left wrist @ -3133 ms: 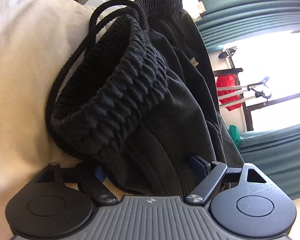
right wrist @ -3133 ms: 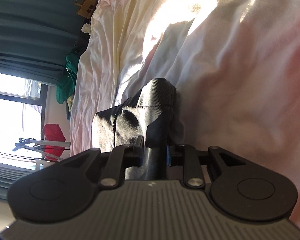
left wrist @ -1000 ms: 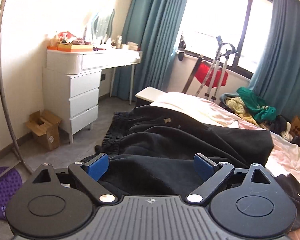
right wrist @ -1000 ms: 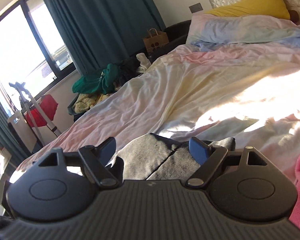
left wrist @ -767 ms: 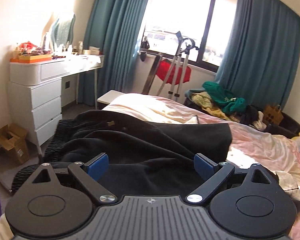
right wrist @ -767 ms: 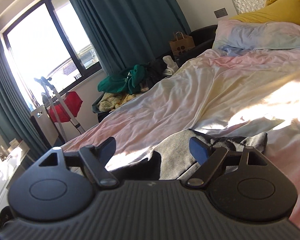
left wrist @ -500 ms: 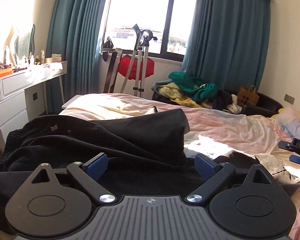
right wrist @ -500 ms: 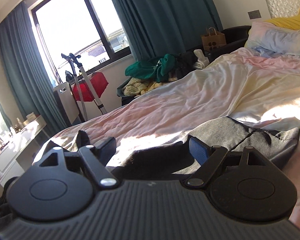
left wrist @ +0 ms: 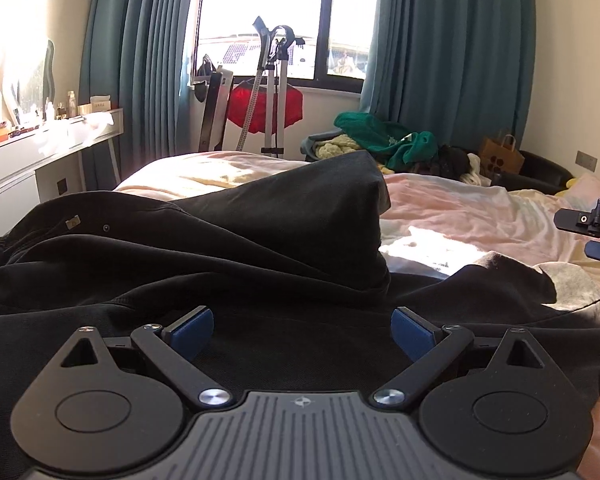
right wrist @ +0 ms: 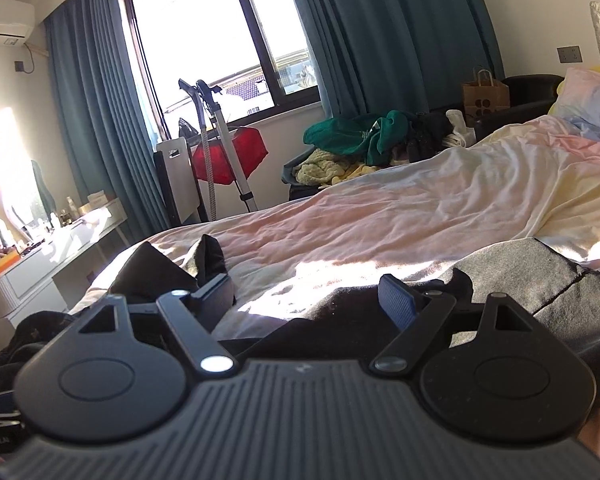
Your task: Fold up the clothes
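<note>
Black shorts lie spread on the bed, one leg folded up into a hump. They also show in the right wrist view, with a sunlit leg end at the right. My left gripper is open and empty, just above the dark fabric near the waist side. My right gripper is open and empty, above the leg end of the shorts. Its fingertips show at the right edge of the left wrist view.
The bed sheet is pink and cream, rumpled, with pillows at the far right. A pile of green and yellow clothes lies beyond the bed. A white desk stands at left. A red rack is by the window.
Both grippers let go of the shorts, opened and drew back level. The shorts now lie on the bed, and both views have swung towards the window.
</note>
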A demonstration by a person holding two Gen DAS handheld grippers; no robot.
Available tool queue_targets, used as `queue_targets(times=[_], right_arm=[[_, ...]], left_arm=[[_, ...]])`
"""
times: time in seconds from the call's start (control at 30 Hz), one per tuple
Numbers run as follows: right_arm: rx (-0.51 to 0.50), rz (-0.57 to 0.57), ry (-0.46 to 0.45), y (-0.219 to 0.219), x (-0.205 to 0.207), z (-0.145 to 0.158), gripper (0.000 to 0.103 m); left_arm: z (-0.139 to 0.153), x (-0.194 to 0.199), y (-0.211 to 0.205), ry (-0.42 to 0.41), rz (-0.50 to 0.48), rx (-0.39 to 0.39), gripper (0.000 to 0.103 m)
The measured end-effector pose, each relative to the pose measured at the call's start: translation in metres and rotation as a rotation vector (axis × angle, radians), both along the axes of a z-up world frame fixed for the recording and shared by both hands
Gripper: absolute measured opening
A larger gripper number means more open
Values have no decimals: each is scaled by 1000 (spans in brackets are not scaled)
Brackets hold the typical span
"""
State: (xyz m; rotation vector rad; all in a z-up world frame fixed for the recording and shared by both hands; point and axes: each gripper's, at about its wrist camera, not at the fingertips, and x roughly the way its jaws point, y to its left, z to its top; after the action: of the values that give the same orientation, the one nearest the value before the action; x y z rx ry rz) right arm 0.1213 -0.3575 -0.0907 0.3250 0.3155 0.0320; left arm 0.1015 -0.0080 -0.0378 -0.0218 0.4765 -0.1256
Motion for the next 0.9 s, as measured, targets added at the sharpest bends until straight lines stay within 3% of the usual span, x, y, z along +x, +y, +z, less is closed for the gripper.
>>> queue_targets(times=[0.33, 0.43, 0.5, 0.63, 0.9], right_arm=[[0, 89, 80, 18, 12, -22, 80], [-2, 119, 101, 24, 14, -27, 74], [-4, 134, 127, 29, 16, -32, 60], [-22, 147, 188, 39, 23, -40, 47], [190, 184, 262, 70, 106, -47, 48]], left_arm=[[-9, 10, 14, 60, 51, -19, 97], [-7, 9, 16, 69, 56, -25, 97], [-5, 7, 19, 77, 57, -33, 97], [-7, 8, 18, 102, 69, -28, 97], [-12, 13, 36, 124, 75, -77, 98]])
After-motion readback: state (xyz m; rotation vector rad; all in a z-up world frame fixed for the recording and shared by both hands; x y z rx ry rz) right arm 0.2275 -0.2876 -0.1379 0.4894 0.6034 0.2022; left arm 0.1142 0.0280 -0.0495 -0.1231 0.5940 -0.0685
